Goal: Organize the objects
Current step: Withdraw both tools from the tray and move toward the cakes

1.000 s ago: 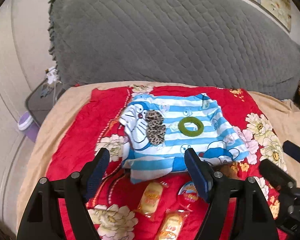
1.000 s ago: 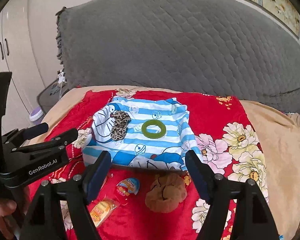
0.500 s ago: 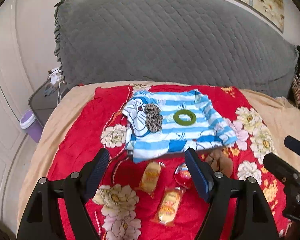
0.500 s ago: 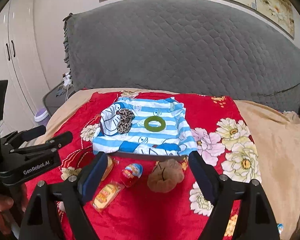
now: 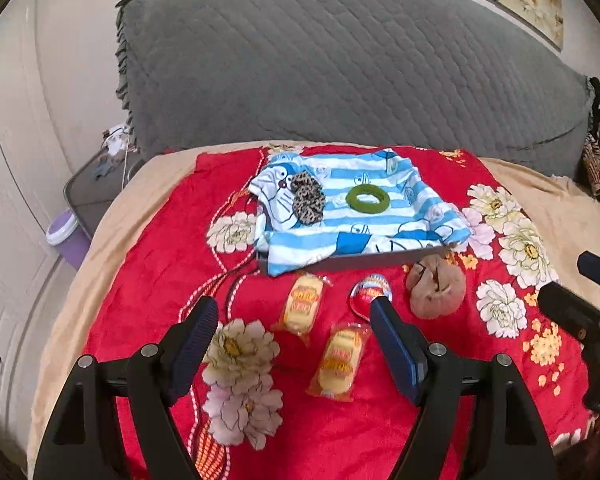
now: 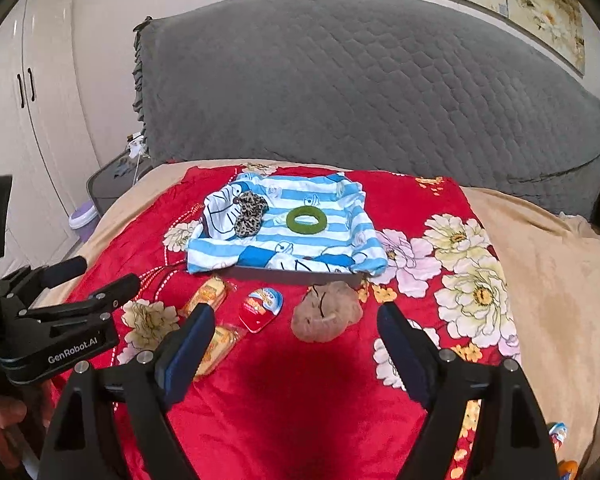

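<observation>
A blue-striped cartoon cloth (image 5: 364, 220) (image 6: 292, 240) covers a flat grey tray on the red floral blanket. A green ring (image 5: 367, 198) (image 6: 306, 220) and a leopard-print scrunchie (image 5: 308, 198) (image 6: 250, 213) lie on it. In front lie two yellow snack packets (image 5: 302, 305) (image 5: 339, 362), a red egg-shaped packet (image 5: 370, 290) (image 6: 261, 305) and a brown scrunchie (image 5: 436, 291) (image 6: 326, 312). My left gripper (image 5: 294, 344) is open and empty above the packets. My right gripper (image 6: 294, 344) is open and empty near the brown scrunchie.
A grey quilted headboard (image 5: 340, 64) stands behind the bed. A purple bin (image 5: 62, 232) and a dark side table (image 5: 96, 188) are at the left. White wardrobe doors (image 6: 24, 120) line the left wall. The beige bedsheet (image 6: 552, 280) extends right.
Both grippers have drawn back and up from the tray, so the snack packets, red egg packet and brown scrunchie now show fully. Nothing was grasped.
</observation>
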`<state>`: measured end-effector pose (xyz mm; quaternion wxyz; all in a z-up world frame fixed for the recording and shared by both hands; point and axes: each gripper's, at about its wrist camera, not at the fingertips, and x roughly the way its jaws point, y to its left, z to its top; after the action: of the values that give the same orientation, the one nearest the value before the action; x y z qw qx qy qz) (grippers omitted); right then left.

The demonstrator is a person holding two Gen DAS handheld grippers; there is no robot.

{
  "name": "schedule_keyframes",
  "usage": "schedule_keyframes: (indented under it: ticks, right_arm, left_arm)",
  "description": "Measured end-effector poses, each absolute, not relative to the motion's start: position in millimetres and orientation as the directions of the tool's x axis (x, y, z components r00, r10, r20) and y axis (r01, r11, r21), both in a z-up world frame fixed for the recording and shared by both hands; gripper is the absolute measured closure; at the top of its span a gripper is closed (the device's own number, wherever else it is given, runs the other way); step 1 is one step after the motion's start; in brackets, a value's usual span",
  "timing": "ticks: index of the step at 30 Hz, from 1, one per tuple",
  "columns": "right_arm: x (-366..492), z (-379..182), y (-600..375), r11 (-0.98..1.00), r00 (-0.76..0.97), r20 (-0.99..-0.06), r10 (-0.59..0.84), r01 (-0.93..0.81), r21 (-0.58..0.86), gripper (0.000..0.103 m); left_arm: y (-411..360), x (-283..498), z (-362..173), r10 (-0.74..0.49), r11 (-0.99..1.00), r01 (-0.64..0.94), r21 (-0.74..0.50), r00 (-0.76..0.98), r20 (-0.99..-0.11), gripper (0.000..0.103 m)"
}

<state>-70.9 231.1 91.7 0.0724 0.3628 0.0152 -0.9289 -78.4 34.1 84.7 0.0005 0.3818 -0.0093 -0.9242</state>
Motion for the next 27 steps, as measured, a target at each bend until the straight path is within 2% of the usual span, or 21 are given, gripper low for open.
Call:
schedule_keyframes:
  ticks: [12, 17, 27]
  right_arm:
    - [-52.7, 78.4, 233.2, -0.992, -0.725, -0.682, -0.094, 0.128, 0.001, 0.011]
    - [-51.7, 69.5, 232.3, -0.992, -0.722, -0.687, -0.084, 0.125, -0.01, 0.003]
    - [-57.9, 50.3, 228.2, -0.992, -0.699, -0.71, -0.082, 0.128, -0.012, 0.002]
  left_arm:
    - [42.1, -54.1, 61.5, -0.006, -0.998, -0.042, 0.05, -0.701, -0.714, 0.024]
    - [42.0, -49.5, 49.9, -0.002, -0.998, -0.049, 0.05, -0.69, -0.724, 0.024]
    - [40.1, -52.4, 23.1, 0.005, -0.998, -0.054, 0.041, -0.659, -0.752, 0.024]
